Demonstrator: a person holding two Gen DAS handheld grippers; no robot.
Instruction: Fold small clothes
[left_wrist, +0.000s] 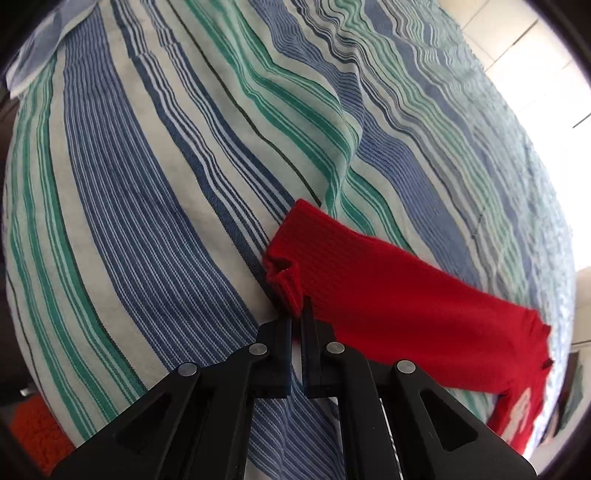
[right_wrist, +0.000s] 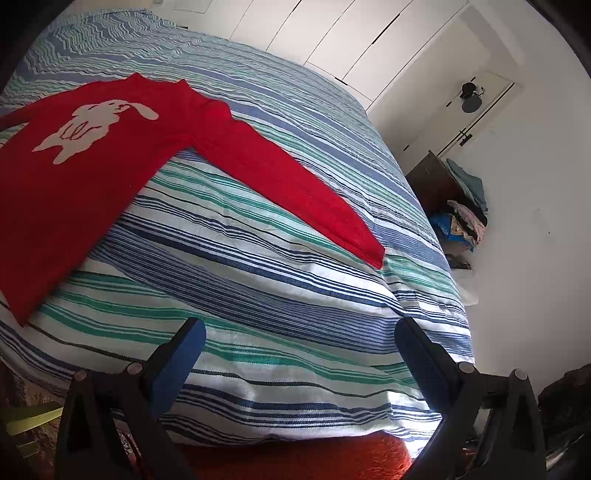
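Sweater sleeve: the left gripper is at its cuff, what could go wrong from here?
1. The left gripper is shut on only the cuff's bunched edge; the knit may slip out when lifted.
2. It may pinch the bedspread too.
3. The right gripper is open and away from the sweater, so pulling could drag it askew.
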